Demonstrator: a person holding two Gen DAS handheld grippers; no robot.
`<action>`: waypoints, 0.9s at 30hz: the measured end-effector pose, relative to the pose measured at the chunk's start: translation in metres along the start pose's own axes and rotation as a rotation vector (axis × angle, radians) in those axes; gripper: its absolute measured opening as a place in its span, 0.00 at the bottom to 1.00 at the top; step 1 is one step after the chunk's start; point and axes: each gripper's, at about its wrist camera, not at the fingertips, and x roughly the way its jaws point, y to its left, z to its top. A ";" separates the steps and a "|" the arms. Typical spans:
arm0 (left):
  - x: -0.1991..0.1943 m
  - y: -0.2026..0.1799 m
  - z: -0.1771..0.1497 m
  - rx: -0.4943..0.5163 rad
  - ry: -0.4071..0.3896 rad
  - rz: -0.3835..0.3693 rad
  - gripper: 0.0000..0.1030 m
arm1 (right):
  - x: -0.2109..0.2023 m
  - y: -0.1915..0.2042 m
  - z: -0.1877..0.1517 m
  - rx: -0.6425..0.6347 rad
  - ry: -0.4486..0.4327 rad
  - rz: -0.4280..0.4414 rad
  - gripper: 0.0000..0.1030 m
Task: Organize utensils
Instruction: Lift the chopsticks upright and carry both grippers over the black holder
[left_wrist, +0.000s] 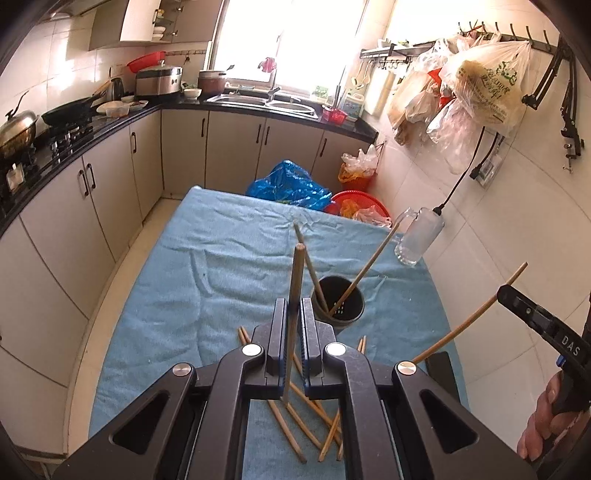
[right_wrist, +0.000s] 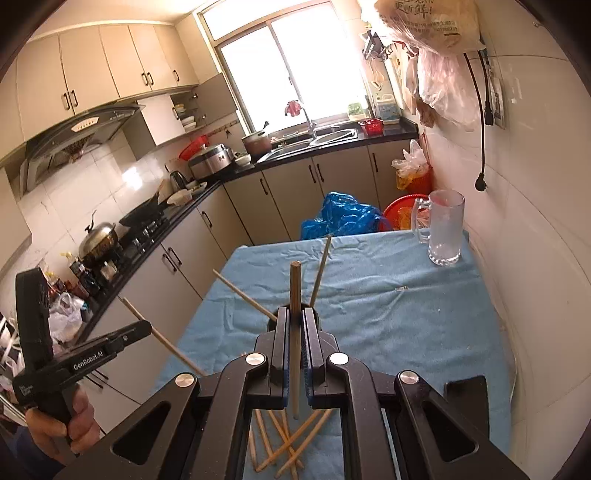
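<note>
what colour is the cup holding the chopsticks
Black, seen best in the left wrist view: the cup stands on the blue cloth.

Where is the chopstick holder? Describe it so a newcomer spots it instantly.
Find the blue cloth covering the table. Right of its middle stands the black chopstick holder, two chopsticks leaning out. Unlike the clear glass mug beyond, it is dark and opaque.

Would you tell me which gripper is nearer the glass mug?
Right. The right gripper is on the glass mug's side of the table; the left gripper is farther across.
</note>
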 end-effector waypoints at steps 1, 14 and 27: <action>-0.002 -0.002 0.003 0.006 -0.006 -0.002 0.06 | 0.000 0.000 0.003 0.001 -0.005 -0.001 0.06; -0.013 -0.021 0.057 0.044 -0.077 -0.047 0.06 | 0.009 0.002 0.048 0.013 -0.052 0.002 0.06; 0.016 -0.041 0.105 0.035 -0.069 -0.117 0.06 | 0.045 -0.010 0.090 0.081 -0.073 -0.033 0.06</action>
